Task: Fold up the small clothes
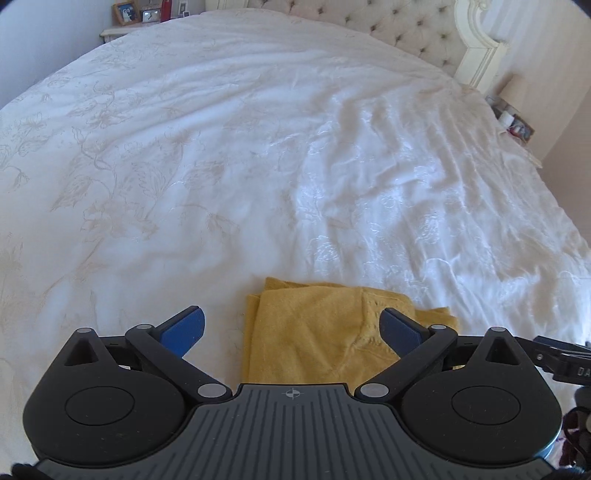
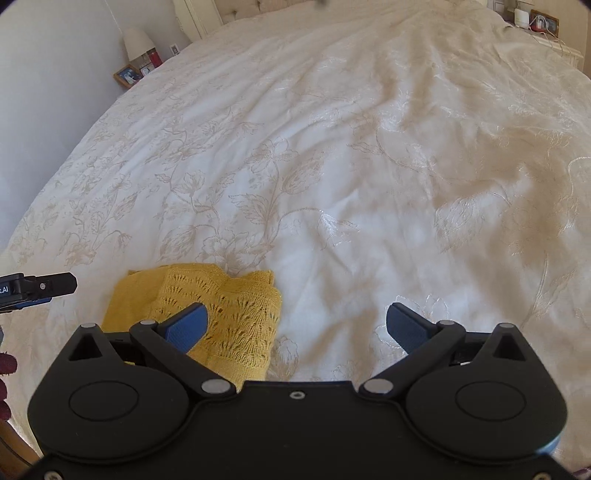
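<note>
- 2 grippers hang above the yellow knit garment [image 1: 317, 332], both with jaws spread wide and nothing between them.
- Yellow knit garment lies folded on the white floral bedspread [image 1: 258, 166].
- Left gripper [image 1: 291, 328] is over the garment; the right gripper [image 2: 297, 325] is just off the garment's lacy edge.
- Beyond the garment, at the bedspread's far end, stands a tufted headboard [image 1: 399, 26], with a lamp [image 2: 137, 40] and a picture frame [image 2: 127, 75] beside it.
</note>
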Demonstrator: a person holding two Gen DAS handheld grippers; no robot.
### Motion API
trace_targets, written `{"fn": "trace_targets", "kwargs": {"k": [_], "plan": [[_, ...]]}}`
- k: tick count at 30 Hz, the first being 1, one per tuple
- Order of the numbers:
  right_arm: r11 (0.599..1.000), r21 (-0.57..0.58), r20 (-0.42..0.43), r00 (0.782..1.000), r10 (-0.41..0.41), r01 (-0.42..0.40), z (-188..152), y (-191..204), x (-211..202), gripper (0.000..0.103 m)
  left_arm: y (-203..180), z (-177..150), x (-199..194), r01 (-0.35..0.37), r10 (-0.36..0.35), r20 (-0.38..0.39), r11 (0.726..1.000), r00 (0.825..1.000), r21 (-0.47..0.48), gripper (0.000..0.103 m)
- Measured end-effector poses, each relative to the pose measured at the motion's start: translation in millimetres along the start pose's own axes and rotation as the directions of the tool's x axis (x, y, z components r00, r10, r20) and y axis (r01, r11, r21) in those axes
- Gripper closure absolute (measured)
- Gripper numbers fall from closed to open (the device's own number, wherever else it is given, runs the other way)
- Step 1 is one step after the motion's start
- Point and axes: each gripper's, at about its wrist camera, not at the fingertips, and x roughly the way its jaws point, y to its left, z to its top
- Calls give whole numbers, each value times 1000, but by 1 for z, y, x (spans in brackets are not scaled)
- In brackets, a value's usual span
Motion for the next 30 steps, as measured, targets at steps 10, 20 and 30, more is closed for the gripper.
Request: {"fn": "trace_targets", "kwargs": {"k": [10, 20, 30], "plan": [[991, -131, 43, 999, 21, -15, -17, 28, -42, 0, -32, -32, -42, 15, -16, 28, 999, 999, 30, 0], [974, -210, 55, 994, 99, -86, -21, 53, -61, 0, -52, -43, -72, -68, 64, 82, 997, 995, 37, 1], [972, -226, 76, 993, 85, -66, -36, 70, -85, 1, -56, -50, -104, -200, 192, 163, 979, 968, 31, 1]]}}
